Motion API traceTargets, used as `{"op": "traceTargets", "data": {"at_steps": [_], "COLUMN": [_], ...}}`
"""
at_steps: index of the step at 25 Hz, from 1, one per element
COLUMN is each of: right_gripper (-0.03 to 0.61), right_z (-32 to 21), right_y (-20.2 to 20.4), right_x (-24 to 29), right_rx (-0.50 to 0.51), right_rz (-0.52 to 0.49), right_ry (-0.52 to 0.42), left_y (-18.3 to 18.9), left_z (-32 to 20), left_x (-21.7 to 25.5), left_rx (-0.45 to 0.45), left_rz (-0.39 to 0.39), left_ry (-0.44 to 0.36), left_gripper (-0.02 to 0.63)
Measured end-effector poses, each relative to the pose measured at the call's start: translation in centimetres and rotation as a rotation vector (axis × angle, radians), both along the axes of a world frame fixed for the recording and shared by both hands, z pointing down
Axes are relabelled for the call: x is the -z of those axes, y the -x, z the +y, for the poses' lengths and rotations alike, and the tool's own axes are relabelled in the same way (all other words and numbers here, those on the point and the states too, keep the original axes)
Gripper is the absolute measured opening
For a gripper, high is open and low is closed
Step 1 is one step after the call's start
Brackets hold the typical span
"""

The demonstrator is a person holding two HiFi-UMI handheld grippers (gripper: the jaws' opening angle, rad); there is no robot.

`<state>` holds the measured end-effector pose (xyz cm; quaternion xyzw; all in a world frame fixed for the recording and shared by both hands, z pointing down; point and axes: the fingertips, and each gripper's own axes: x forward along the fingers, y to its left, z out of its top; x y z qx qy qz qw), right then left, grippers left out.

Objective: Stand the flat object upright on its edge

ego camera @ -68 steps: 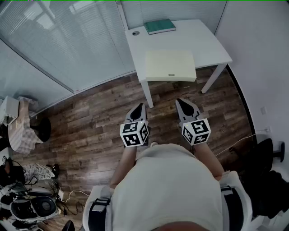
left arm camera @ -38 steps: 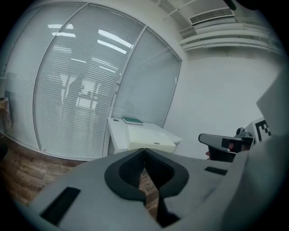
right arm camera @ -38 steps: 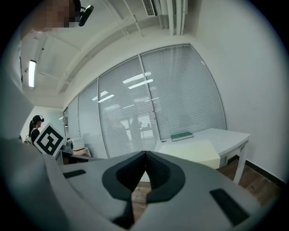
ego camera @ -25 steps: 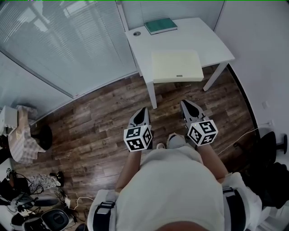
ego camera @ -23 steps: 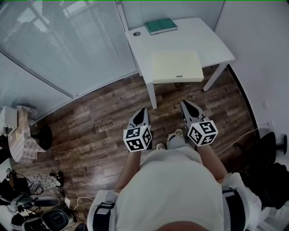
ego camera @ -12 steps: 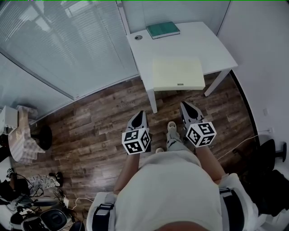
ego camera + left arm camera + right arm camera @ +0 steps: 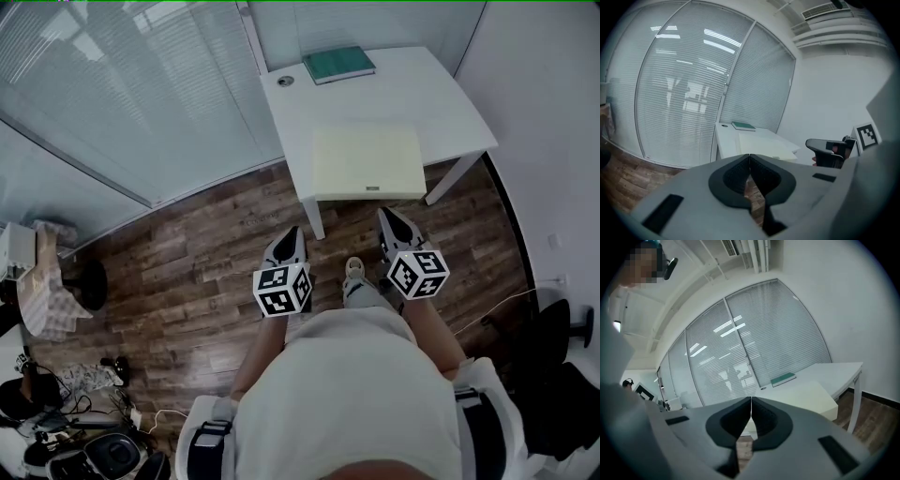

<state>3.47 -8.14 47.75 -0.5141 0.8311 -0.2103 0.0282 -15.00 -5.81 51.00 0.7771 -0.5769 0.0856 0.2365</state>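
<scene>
Cream flat object (image 7: 366,161) lay flat on white table (image 7: 441,103), near front edge. Left tool (image 7: 289,236) and right tool (image 7: 388,218) were above wooden floor (image 7: 187,272), jaws together, nothing between, short of table.

Soft, even indoor light fills the room. The white surface (image 7: 422,89) is bright without glare, and the floor (image 7: 187,272) beneath it carries only a faint shadow. Left of the surface, the blinds (image 7: 141,84) show bright reflected streaks. Both gripper views bend strongly and are ringed in black, and the near fingers (image 7: 764,177) look soft.
</scene>
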Motion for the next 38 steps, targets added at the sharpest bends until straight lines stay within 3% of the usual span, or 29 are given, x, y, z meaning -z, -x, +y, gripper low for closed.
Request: {"op": "traceTargets", "data": {"at_steps": [9,23,32,38], "right_gripper": [0.020,0.024,0.255,0.369], "right_z": [-3.6,-6.3,-6.7,-7.3], "right_y": [-1.3,-5.5,-6.5,-7.1], "right_x": [-2.9,-8.9,-11.6,-13.8], "right_rx": [-0.051,-0.202,-0.227,-0.265], "right_rz": [-0.085,-0.464,-0.753,-0.842], "right_ry": [0.057,0.190,0.254,0.288], "left_y": [-0.8,-2.3,-3.2,-3.5], "left_z": [-2.9,-5.2,-5.9,-6.2], "left_x": [-1.0,-2.5,-2.9,-3.3], "left_rx": [-0.005,-0.041,-0.058,-0.064], "left_rz": [0.002,0.005,0.005,0.003], "left_ry": [0.006,0.024,0.034,0.043], "left_gripper": [0.021,0.021,0.021,0.021]}}
